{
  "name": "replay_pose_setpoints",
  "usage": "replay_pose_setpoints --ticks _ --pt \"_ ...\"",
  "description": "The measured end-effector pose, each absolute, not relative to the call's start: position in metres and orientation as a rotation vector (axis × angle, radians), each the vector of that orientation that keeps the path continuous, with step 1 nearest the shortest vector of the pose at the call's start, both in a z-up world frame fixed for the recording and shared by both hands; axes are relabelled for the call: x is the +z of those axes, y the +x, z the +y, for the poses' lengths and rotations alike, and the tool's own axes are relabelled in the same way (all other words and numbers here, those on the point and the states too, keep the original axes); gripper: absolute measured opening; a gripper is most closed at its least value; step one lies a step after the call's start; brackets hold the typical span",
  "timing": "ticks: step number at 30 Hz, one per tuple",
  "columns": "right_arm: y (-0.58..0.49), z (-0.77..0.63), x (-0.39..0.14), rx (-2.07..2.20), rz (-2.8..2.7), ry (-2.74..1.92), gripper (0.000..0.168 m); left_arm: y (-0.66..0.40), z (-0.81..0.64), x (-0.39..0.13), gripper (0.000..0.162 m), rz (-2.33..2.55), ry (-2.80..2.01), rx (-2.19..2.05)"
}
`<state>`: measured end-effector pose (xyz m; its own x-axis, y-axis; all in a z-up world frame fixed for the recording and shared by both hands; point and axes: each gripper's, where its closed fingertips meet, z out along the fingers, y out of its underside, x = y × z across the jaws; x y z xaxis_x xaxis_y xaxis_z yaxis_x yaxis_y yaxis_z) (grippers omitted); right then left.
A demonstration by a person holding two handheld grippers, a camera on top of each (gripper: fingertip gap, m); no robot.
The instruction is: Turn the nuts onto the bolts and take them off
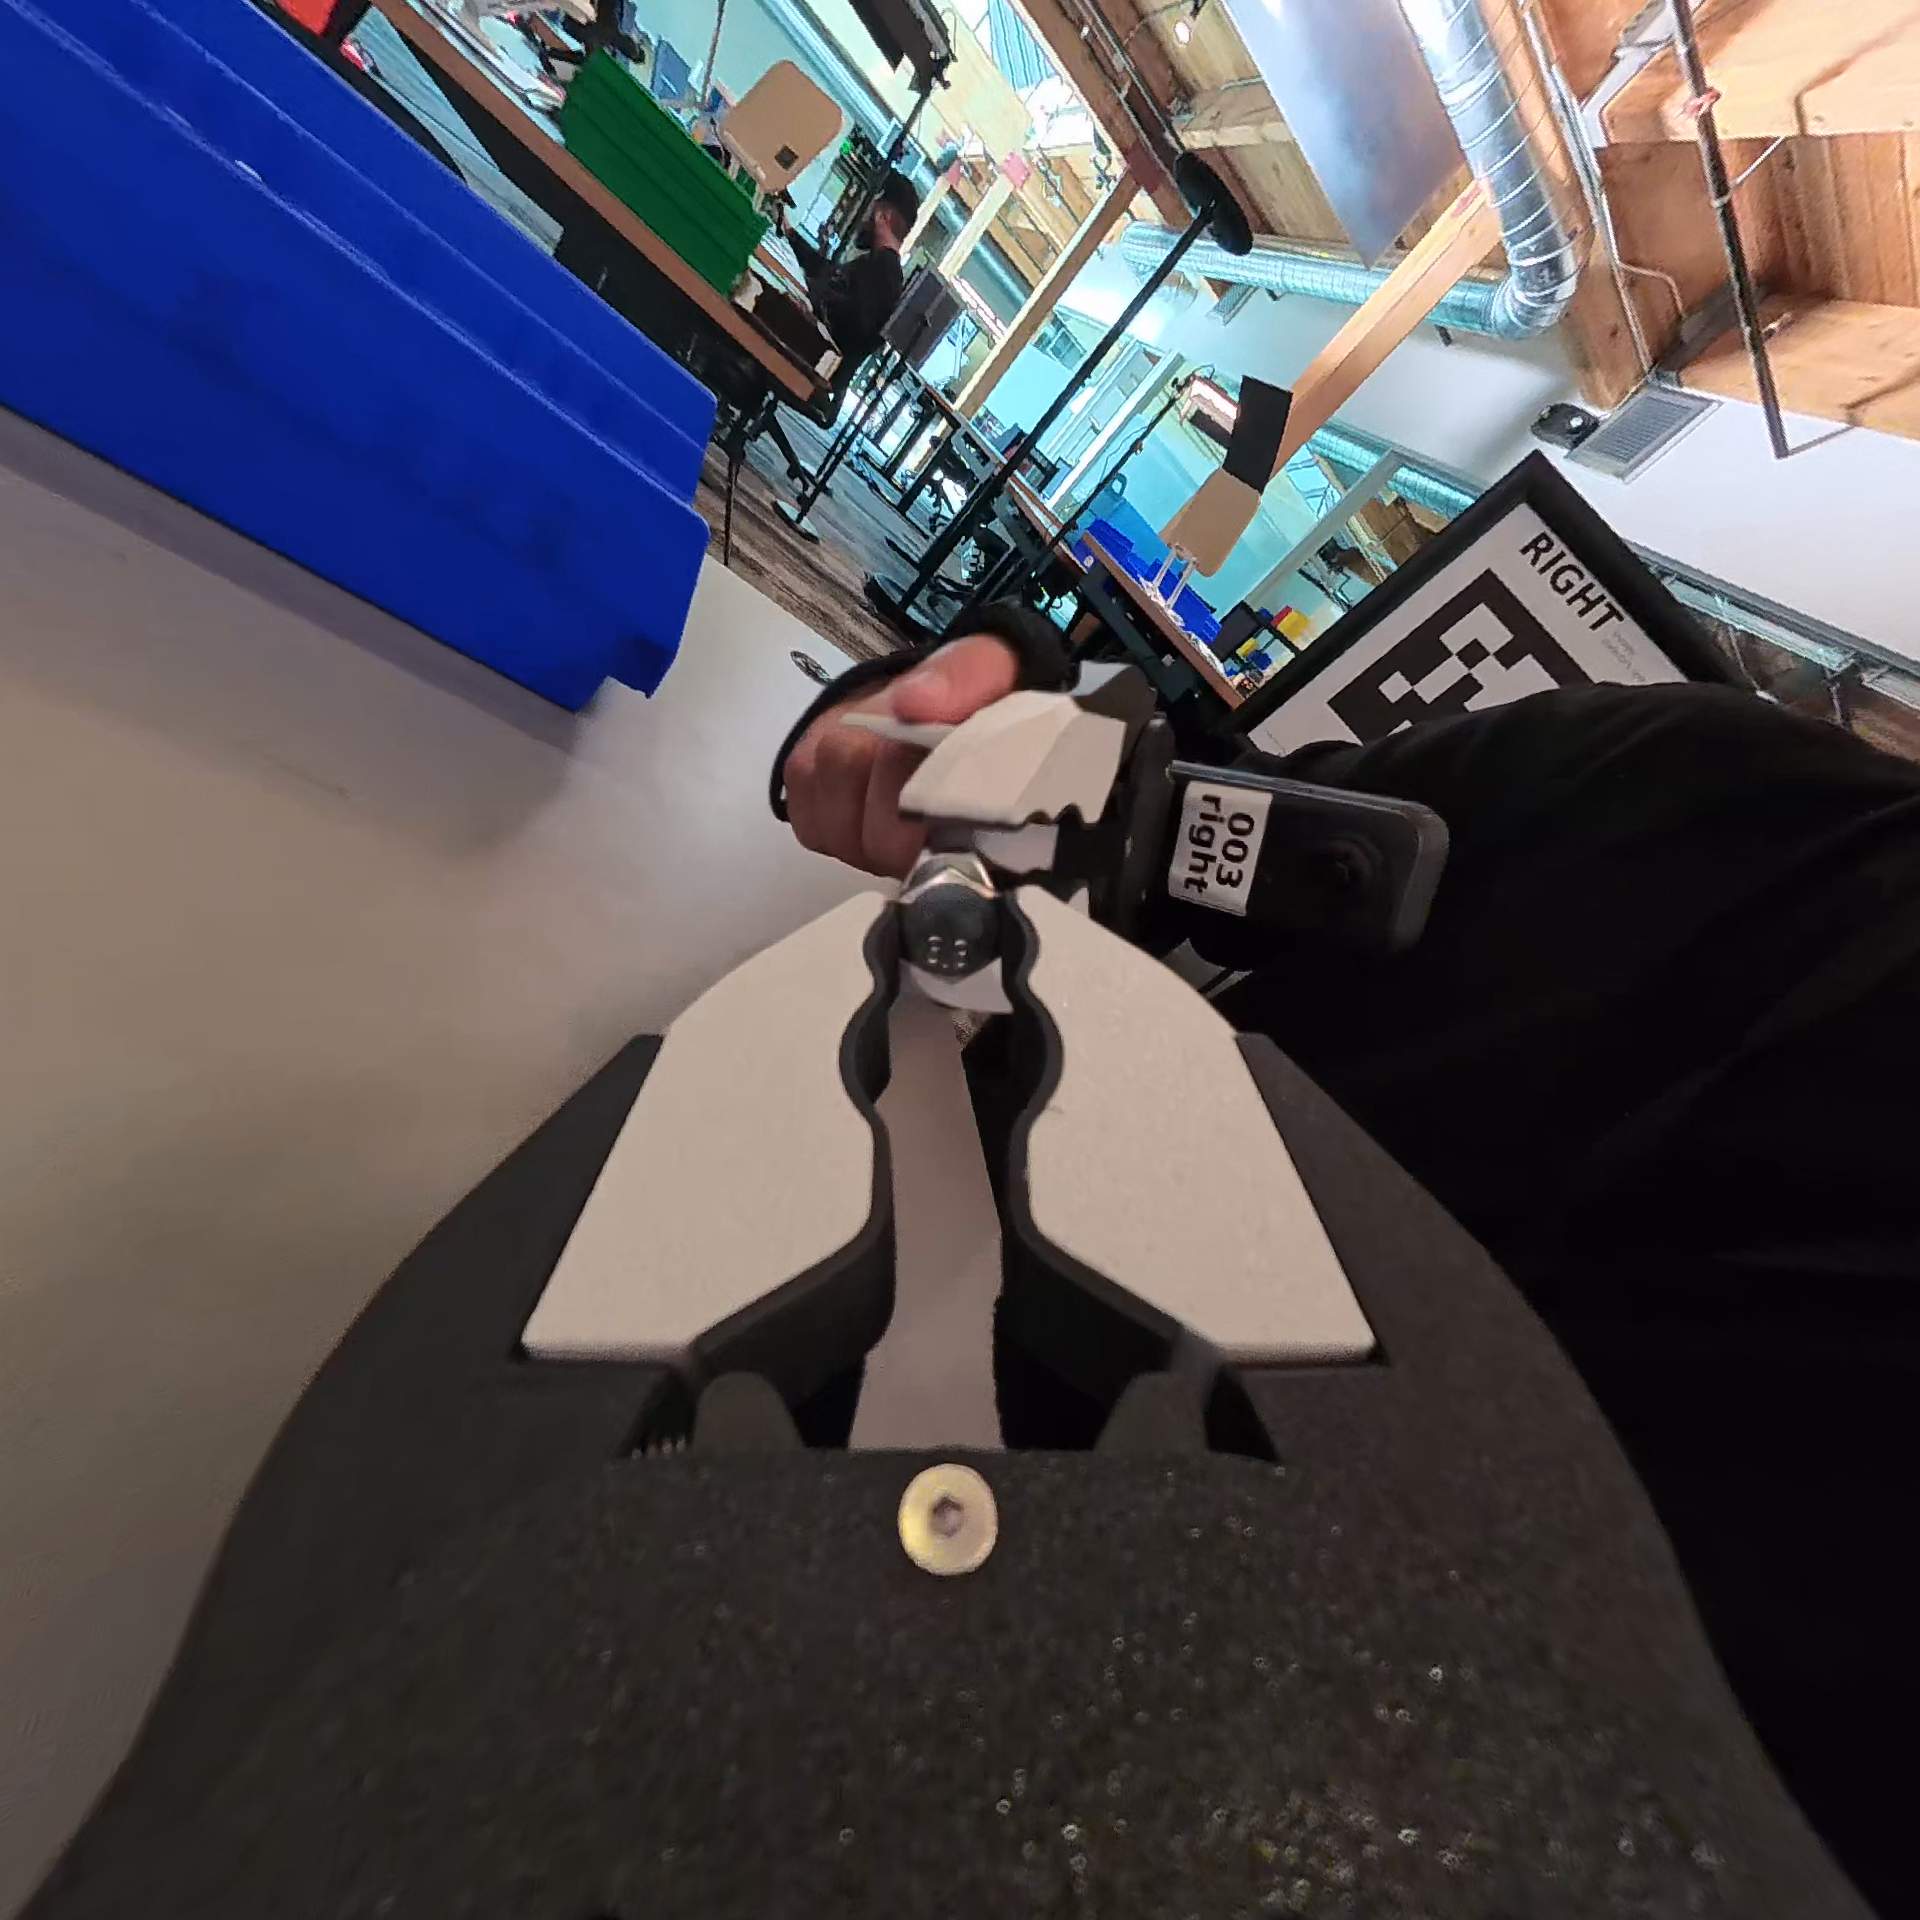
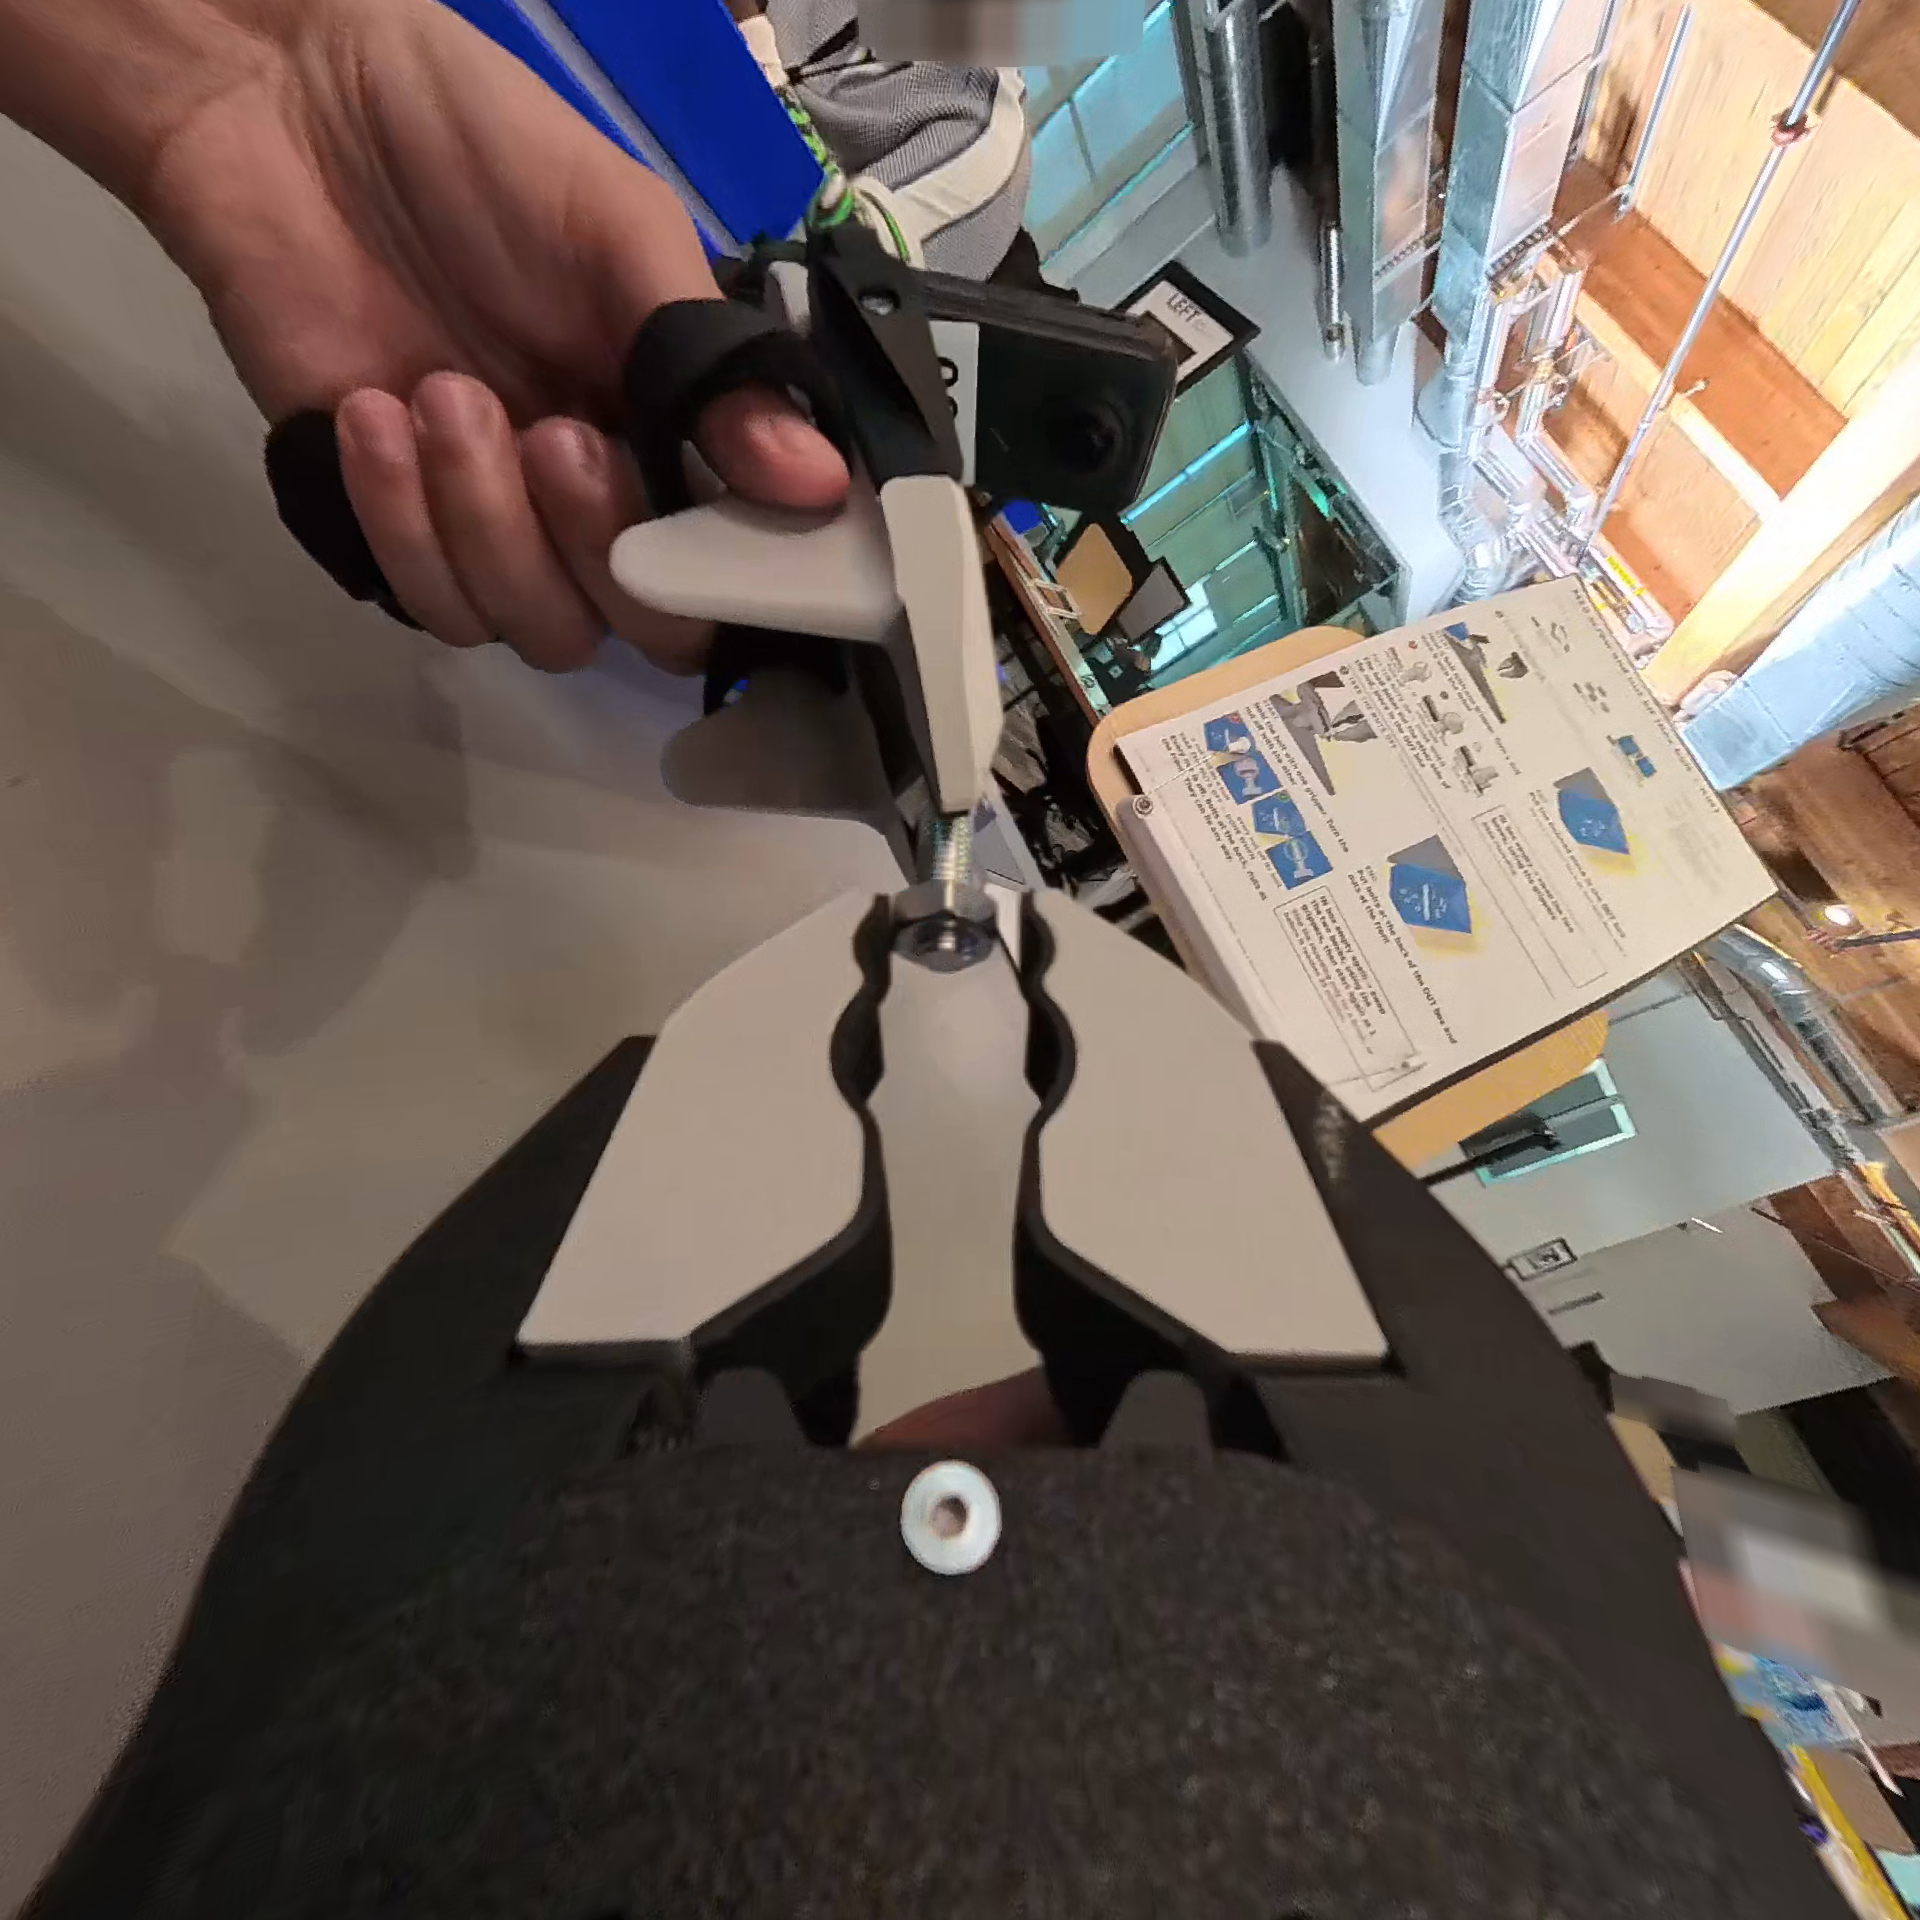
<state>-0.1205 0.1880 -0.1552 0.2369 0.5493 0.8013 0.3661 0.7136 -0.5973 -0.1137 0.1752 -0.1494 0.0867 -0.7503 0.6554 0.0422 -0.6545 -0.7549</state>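
Note:
In the left wrist view my left gripper (image 1: 948, 940) is shut on the hex head of a steel bolt (image 1: 943, 930). My right gripper (image 1: 968, 844) comes in from the right and meets the bolt's far end. In the right wrist view my right gripper (image 2: 940, 935) is shut on a steel nut (image 2: 938, 925) that sits on the bolt's threaded shank (image 2: 948, 844). The shank runs away from me into the tips of my left gripper (image 2: 943, 805), which hide the head. Bolt and nut are held in the air above the white table (image 1: 208, 987).
Blue bins (image 1: 364, 343) stand on the table at the upper left. A framed black-and-white marker board (image 1: 1507, 644) is behind the right arm's black sleeve (image 1: 1610, 987). A printed instruction sheet (image 2: 1455, 821) on a board stands to the right. Bare hands (image 2: 468, 343) hold both grippers. The tips of both grippers are at nearly the same place.

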Motion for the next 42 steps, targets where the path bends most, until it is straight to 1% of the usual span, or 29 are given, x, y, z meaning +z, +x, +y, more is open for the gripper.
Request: replay_pose_setpoints --ticks 1,3,5,7,10,11,13,14,16,17,18,19,22,24,26,29,31,32,33,36,38,39,42 --pt "-0.12 0.189 -0.155 0.167 -1.371 -0.84 0.018 -0.113 0.175 -0.148 0.017 0.702 -1.741 -1.63" --pt "-0.12 0.19 -0.159 0.273 -1.383 -0.927 0.018 -0.113 0.176 -0.151 0.017 0.719 -1.76 -1.59" --pt "-0.122 0.187 -0.166 0.563 -1.411 -1.117 0.018 -0.114 0.175 -0.156 0.017 0.768 -1.779 -1.518" --pt "-0.123 0.179 -0.166 1.048 -1.359 -1.368 0.018 -0.113 0.174 -0.155 0.017 0.801 -1.766 -1.474" --pt "-0.12 0.171 -0.145 1.956 -1.026 -1.628 0.018 -0.111 0.172 -0.145 0.017 0.819 -1.716 -1.461" --pt "-0.12 0.173 -0.143 2.161 -0.898 -1.68 0.018 -0.111 0.173 -0.145 0.017 0.821 -1.718 -1.423" --pt "-0.121 0.172 -0.147 2.372 -0.79 -1.746 0.018 -0.113 0.174 -0.149 0.017 0.84 -1.752 -1.374" --pt "-0.123 0.174 -0.15 2.368 -0.782 -1.757 0.018 -0.114 0.176 -0.152 0.017 0.842 -1.771 -1.353" --pt "-0.125 0.176 -0.154 2.18 -0.897 -1.712 0.02 -0.116 0.179 -0.152 0.017 0.802 -1.781 -1.376" --pt "-0.126 0.178 -0.158 2.019 -0.989 -1.682 0.033 -0.117 0.179 -0.15 0.017 0.785 -1.771 -1.406" --pt "-0.127 0.182 -0.165 1.811 -1.079 -1.652 0.051 -0.118 0.181 -0.148 0.017 0.764 -1.764 -1.42" --pt "-0.127 0.187 -0.17 1.589 -1.168 -1.593 0.054 -0.12 0.181 -0.148 0.017 0.75 -1.763 -1.432" --pt "-0.12 0.199 -0.171 0.904 -1.335 -1.288 0.057 -0.121 0.18 -0.147 0.017 0.727 -1.76 -1.492" --pt "-0.115 0.198 -0.164 0.553 -1.385 -1.068 0.053 -0.119 0.178 -0.15 0.017 0.717 -1.783 -1.541" --pt "-0.115 0.192 -0.161 0.326 -1.424 -0.895 0.051 -0.118 0.177 -0.153 0.017 0.7 -1.79 -1.581" --pt "-0.118 0.184 -0.169 0.183 -1.48 -0.789 0.051 -0.114 0.174 -0.156 0.017 0.699 -1.8 -1.633" --pt "-0.119 0.182 -0.17 0.182 -1.484 -0.785 0.043 -0.111 0.172 -0.16 0.017 0.722 -1.82 -1.628" --pt "-0.119 0.182 -0.169 0.192 -1.479 -0.788 0.033 -0.109 0.17 -0.162 0.017 0.736 -1.826 -1.626" --pt "-0.118 0.181 -0.167 0.211 -1.473 -0.789 0.018 -0.107 0.169 -0.163 0.017 0.746 -1.831 -1.623" --pt "-0.118 0.181 -0.168 0.373 -1.48 -0.924 0.018 -0.107 0.169 -0.163 0.017 0.754 -1.829 -1.607" --pt "-0.12 0.178 -0.171 0.688 -1.468 -1.137 0.018 -0.108 0.169 -0.164 0.017 0.791 -1.823 -1.551" --pt "-0.12 0.175 -0.171 0.916 -1.434 -1.261 0.018 -0.108 0.169 -0.163 0.017 0.807 -1.813 -1.527" --pt "-0.122 0.171 -0.155 1.807 -1.104 -1.64 0.018 -0.111 0.17 -0.154 0.017 0.833 -1.768 -1.463"
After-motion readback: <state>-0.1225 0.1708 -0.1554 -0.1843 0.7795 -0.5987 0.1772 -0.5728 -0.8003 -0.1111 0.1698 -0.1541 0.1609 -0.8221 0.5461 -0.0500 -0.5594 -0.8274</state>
